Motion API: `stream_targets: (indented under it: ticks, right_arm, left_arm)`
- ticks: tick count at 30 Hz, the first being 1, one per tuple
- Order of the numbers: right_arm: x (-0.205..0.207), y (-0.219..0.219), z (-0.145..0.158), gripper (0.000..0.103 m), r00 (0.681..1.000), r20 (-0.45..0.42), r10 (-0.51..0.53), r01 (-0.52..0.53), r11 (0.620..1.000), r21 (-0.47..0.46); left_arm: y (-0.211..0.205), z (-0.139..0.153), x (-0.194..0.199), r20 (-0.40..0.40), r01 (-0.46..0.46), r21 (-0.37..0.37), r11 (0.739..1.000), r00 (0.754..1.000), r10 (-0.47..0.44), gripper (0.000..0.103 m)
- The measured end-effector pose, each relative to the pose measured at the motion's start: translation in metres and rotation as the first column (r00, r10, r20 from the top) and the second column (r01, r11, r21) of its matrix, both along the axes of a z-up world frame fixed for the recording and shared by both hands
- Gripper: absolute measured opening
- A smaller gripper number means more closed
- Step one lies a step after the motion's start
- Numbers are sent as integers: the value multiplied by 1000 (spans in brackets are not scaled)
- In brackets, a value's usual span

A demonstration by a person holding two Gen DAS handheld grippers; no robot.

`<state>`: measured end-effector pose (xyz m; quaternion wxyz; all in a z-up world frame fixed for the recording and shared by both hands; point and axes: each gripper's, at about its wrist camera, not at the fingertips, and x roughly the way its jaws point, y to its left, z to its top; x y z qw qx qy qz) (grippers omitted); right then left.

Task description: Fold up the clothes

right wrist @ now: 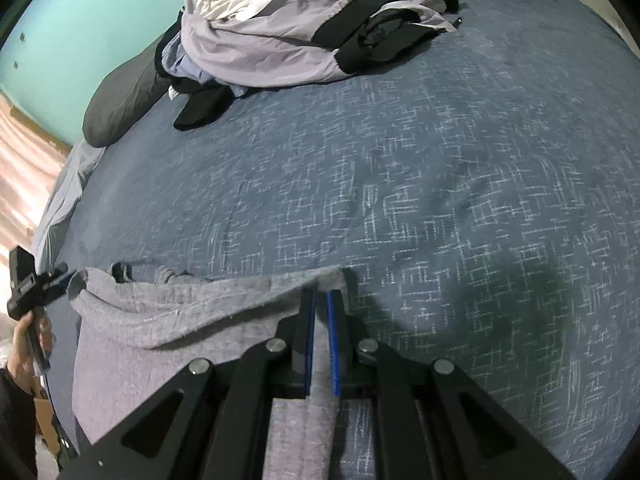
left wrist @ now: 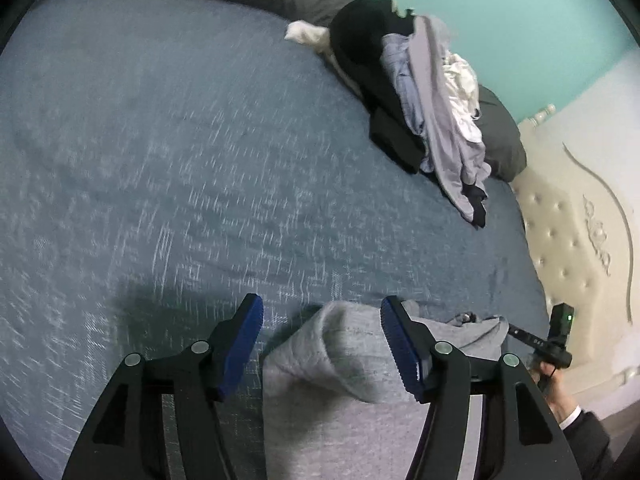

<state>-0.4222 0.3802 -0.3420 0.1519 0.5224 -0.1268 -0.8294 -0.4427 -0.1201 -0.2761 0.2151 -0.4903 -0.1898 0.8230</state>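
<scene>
The grey garment (right wrist: 168,320) lies on the bed's (right wrist: 440,200) near edge, its hem running left-right; the right tool (right wrist: 321,300) pinches its right corner; the left tool (left wrist: 322,340) gapes wide over cloth, gripping nothing.

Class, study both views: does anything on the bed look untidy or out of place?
Yes. A heap of unfolded clothes, lilac, white and black, lies crumpled at the far side of the blue patterned bedcover. The grey knit garment nearer lies rumpled, its edge pinched by the right hand-held gripper.
</scene>
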Motion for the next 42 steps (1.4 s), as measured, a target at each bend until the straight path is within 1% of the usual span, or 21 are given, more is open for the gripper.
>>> stream_targets:
  ticks: [3, 6, 8, 14, 17, 23, 26, 30, 33, 34, 36, 37, 39, 42]
  right_arm:
    - [1, 0, -1, 7, 1000, 6, 11, -11, 1000, 20]
    - [1, 2, -4, 7, 1000, 12, -2, 1, 999, 33]
    - [0, 3, -7, 7, 1000, 21, -13, 12, 1000, 28]
    - [1, 0, -8, 7, 1000, 24, -6, 5, 999, 36]
    - [0, 1, -8, 7, 1000, 27, -15, 15, 1000, 20]
    - [-1, 0, -10, 7, 999, 26, -25, 24, 1000, 18]
    - [-4, 0, -10, 7, 999, 19, -36, 36, 999, 8]
    - [-9, 3, -8, 8, 999, -3, -44, 44, 999, -11]
    - [-12, 4, -10, 11, 999, -7, -43, 43, 999, -18]
    - [-13, 3, -11, 11, 999, -6, -42, 42, 999, -20]
    - [-13, 3, -13, 11, 999, -4, -43, 43, 999, -27]
    - [-13, 3, -14, 11, 999, -4, -45, 44, 998, -33]
    - [-12, 6, -15, 11, 999, -5, -52, 52, 997, -53]
    - [-10, 6, -14, 11, 999, -19, -50, 49, 997, -64]
  left_arm:
    - [-2, 5, 6, -30, 30, -37, 999, 999, -31, 65]
    - [-7, 1, 17, -44, 59, -108, 992, 997, -64, 65]
    - [-12, -7, 24, -35, 78, -125, 989, 996, -83, 65]
    - [-17, -16, 41, -75, 126, -102, 987, 988, -134, 65]
    - [-14, -20, 41, -80, 129, -116, 985, 987, -139, 65]
    - [-7, -26, 38, -90, 131, -140, 981, 985, -144, 65]
    - [-2, -26, 27, -102, 110, -105, 988, 987, -121, 65]
    - [6, -28, 14, -99, 106, -83, 991, 989, -114, 65]
    - [10, -31, 7, -89, 101, -59, 993, 990, -106, 64]
    - [11, -32, 5, -84, 100, -50, 994, 991, -104, 62]
    - [12, -35, 4, -74, 101, -32, 994, 992, -103, 41]
    - [13, -36, 3, -69, 100, -28, 995, 992, -102, 38]
    - [14, -38, 2, -64, 101, -18, 995, 993, -102, 17]
    - [14, -38, 3, -71, 100, -26, 995, 992, -102, 10]
